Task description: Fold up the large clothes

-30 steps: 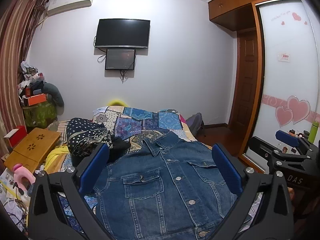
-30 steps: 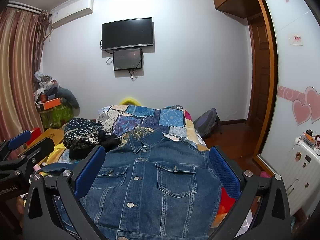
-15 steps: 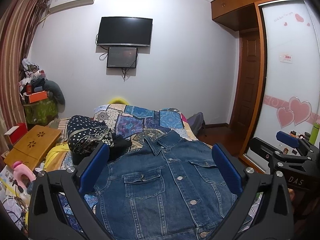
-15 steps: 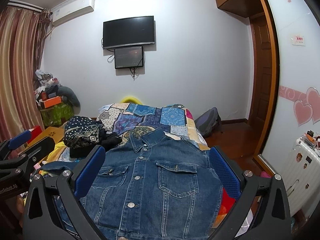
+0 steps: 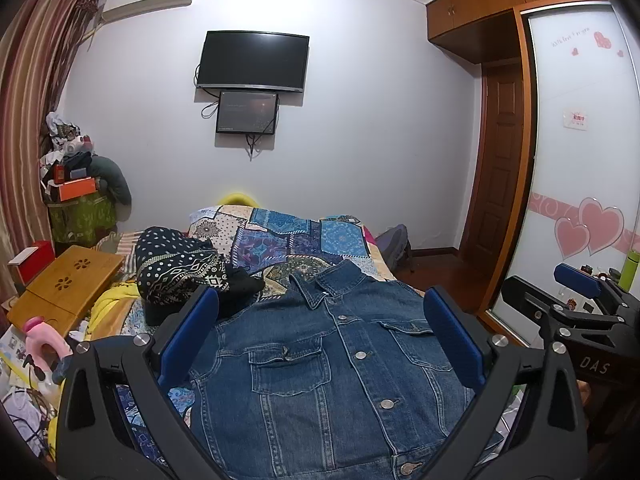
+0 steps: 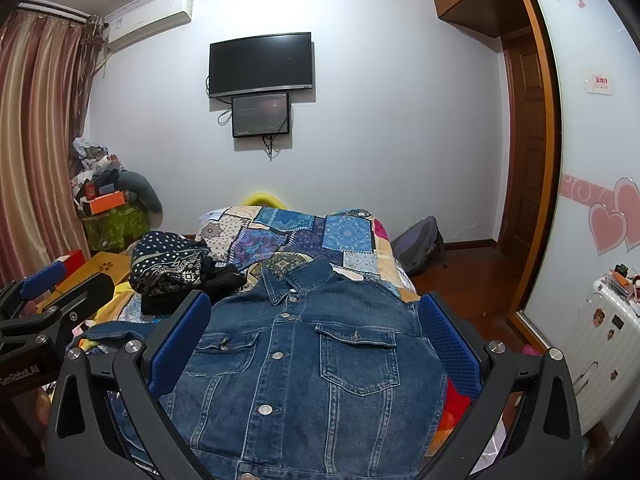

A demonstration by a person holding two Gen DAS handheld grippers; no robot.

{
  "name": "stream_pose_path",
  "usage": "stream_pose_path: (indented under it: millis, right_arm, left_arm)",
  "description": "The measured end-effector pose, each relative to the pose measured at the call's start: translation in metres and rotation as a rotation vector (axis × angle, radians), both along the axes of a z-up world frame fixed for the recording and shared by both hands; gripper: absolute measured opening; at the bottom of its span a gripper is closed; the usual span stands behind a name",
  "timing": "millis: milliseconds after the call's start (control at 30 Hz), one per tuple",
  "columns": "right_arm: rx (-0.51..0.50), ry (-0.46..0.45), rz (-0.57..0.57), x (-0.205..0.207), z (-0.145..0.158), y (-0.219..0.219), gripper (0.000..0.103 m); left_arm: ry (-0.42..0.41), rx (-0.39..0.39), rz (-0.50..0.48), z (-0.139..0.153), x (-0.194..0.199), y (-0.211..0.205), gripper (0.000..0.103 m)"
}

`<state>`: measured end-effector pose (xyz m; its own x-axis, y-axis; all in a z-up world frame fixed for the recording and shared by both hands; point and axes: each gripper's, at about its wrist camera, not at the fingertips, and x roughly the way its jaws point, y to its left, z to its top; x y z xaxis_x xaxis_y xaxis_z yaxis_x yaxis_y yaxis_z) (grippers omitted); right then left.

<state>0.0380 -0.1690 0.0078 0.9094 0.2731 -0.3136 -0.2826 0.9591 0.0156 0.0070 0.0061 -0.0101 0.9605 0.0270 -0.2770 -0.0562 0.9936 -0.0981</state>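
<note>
Denim jacket, dark blue, lies spread flat and front-up on a bed, buttoned down the middle, collar pointing toward the far wall. Two chest pockets with flaps sit either side of the button row. Its hem reaches the near edge of both views.

Left tool hovers above the jacket with its blue-padded fingers spread wide apart, gripping nothing. Right tool hovers above the jacket too, fingers likewise spread wide and empty. Each tool shows at the edge of the other's view, beside the jacket.

Beyond the jacket's collar, a patchwork quilt in blues and purples covers the bed. Left of the collar sits a heap of dark patterned cloth, dotted and geometric. Farther left of the jacket, a low wooden folding table rests at the bedside. High on the wall beyond the jacket hangs a black television, with a smaller screen just under it.
</note>
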Motion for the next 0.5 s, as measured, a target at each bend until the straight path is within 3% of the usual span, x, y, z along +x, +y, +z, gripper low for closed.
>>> stream_pose_path:
  millis: [500]
  right_arm:
    - [-0.004, 0.006, 0.004, -0.0004, -0.0011, 0.0033, 0.103]
  left_arm:
    - [0.003, -0.007, 0.007, -0.0004, 0.0035, 0.0016, 0.103]
